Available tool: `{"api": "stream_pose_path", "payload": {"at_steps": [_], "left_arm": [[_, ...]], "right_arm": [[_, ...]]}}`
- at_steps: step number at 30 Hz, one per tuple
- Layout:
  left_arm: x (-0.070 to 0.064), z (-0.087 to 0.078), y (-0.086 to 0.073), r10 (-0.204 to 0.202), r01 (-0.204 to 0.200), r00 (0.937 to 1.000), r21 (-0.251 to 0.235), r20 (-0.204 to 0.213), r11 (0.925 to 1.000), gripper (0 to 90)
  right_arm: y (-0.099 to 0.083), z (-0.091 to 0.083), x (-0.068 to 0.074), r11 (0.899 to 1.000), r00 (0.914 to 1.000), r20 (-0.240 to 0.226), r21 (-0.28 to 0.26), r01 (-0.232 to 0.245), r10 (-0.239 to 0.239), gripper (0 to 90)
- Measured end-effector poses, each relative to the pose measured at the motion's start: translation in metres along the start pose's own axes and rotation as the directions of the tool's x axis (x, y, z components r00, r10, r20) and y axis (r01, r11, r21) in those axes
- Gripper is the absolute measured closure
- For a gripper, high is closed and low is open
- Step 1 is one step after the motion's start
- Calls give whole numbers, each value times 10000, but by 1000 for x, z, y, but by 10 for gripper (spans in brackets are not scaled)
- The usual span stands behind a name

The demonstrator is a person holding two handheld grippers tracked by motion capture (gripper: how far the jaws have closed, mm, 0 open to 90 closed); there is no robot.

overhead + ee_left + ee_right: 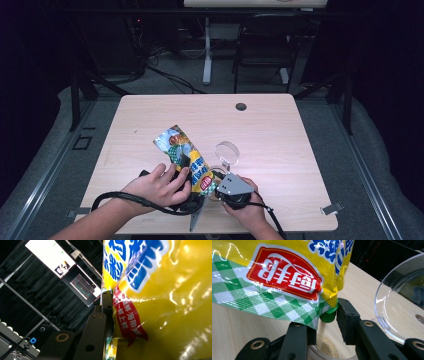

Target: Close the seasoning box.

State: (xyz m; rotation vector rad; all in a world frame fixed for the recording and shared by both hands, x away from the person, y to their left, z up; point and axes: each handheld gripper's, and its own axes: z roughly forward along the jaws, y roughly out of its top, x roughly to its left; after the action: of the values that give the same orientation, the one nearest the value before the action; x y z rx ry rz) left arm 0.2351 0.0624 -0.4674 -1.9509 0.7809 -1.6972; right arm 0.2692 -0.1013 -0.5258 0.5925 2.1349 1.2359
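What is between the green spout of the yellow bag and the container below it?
In the right gripper view, a thin stream of pale powder falls from the green spout of the yellow bag into the clear container.

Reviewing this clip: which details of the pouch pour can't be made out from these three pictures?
- Container under the green spout: cut off by the bottom edge and the right tool in the right gripper view; its shape and fill level can't be told.
- Left tool: the yellow pouch covers its far jaw in the left gripper view.
- Pouch print in the high view: too small to read.
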Motion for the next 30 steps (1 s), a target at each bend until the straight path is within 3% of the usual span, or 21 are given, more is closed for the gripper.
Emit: {"api": "stream_pose_path", "payload": {"at_steps": [30], "left_arm": [[4, -2, 3, 267, -268, 9996, 132, 37, 9996, 864]], "right_arm": [[0, -1, -1, 10000, 10000, 1, -30, 16, -16, 704]]}}
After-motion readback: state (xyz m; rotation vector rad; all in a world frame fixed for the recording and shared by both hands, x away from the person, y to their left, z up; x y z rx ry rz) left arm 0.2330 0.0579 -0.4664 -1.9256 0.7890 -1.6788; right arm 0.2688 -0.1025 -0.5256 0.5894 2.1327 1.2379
